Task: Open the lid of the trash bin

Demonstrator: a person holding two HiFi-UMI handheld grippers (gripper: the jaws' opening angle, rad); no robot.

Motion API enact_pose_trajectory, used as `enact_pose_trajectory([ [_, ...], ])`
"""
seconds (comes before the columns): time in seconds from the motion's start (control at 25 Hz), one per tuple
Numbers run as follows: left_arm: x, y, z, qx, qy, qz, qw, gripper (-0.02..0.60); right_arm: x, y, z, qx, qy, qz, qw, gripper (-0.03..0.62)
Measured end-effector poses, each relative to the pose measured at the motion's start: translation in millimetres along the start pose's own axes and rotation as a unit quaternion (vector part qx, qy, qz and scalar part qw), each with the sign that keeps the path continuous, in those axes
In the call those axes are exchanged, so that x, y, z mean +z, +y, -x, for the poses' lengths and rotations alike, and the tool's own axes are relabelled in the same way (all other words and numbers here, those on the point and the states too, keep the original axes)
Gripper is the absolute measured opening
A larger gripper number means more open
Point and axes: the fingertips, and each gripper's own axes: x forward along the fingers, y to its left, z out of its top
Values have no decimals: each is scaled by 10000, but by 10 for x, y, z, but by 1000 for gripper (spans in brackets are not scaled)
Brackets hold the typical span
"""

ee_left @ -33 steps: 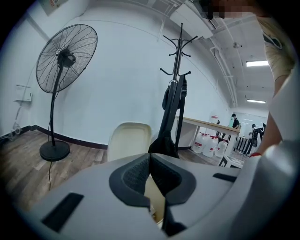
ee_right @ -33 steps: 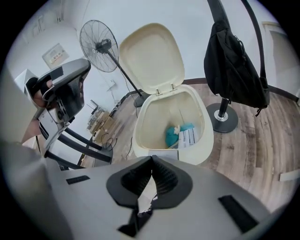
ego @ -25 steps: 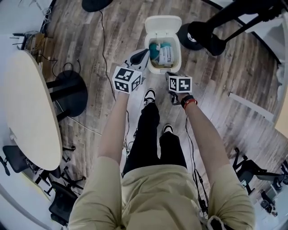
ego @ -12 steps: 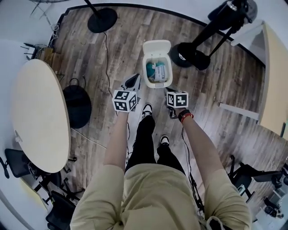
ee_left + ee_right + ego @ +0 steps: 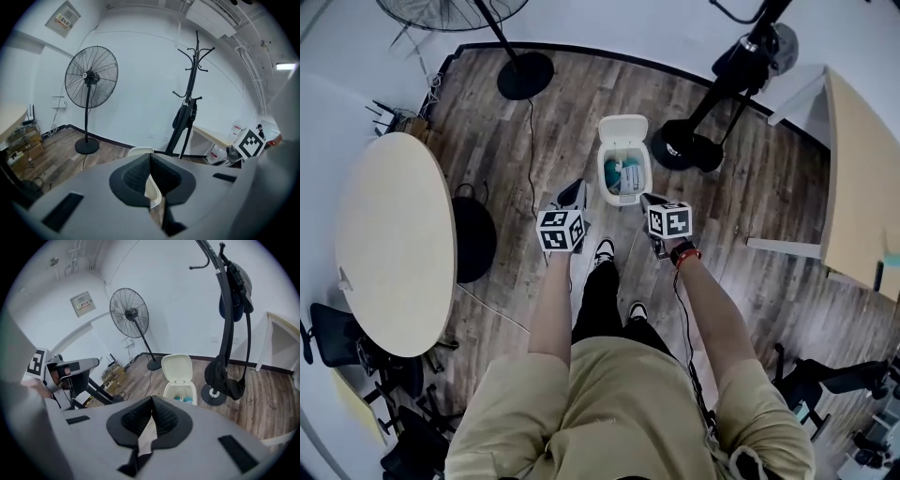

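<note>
**A:** So where does the white plastic trash bin sit, and why do both tools hang short of it?

**B:** It stands on the brown plank floor, straight ahead of the person's feet and beside the round base of the black coat stand. Its hinged white lid is tipped up and back, so the teal and white packets inside are on show. Judging by that, the opening is done and nothing needs holding.

**A:** And the tools themselves?

**B:** The left gripper has its jaws pressed together on nothing. Its own view shows the dark pads meeting, with only the bin's pale rim beyond them. The right gripper is likewise clenched and empty, pads touching.

**A:** How are the arms carried?

**B:** Both forearms reach forward and down, roughly parallel, one toward each side of the bin's near edge. The jaw tips point at the bin, near it but apart from it, touching neither rim nor lid. That reads as a standing-off pose, not a reach.
</note>
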Motion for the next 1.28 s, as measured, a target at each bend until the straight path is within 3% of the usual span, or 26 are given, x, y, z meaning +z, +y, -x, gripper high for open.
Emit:
enact_pose_trajectory([
  [0.2, 185, -339, 392, 64, -94, -213, 9997, 23, 152, 110, 541, -38, -445, -23, 9990, 14],
  [0.44, 288, -798, 908, -108, -322, -335, 9989, 23, 192, 387, 1183, 105, -914, -80, 9957, 14],
  [0.68, 357, -1098, 1460, -2, -537, -391, 9978, 23, 166, 534, 1827, -300, -1311, 182, 9908, 15],
  [0.84, 472, -1278, 1741, 106, -725, -408, 9965, 23, 201, 635, 2265, -320, -1692, 176, 9849, 15],
  [1.28, 496, -2020, 2554, 216, -1178, -727, 9901, 23, -136, 850, 3338, -329, -2290, 216, 9726, 15],
])
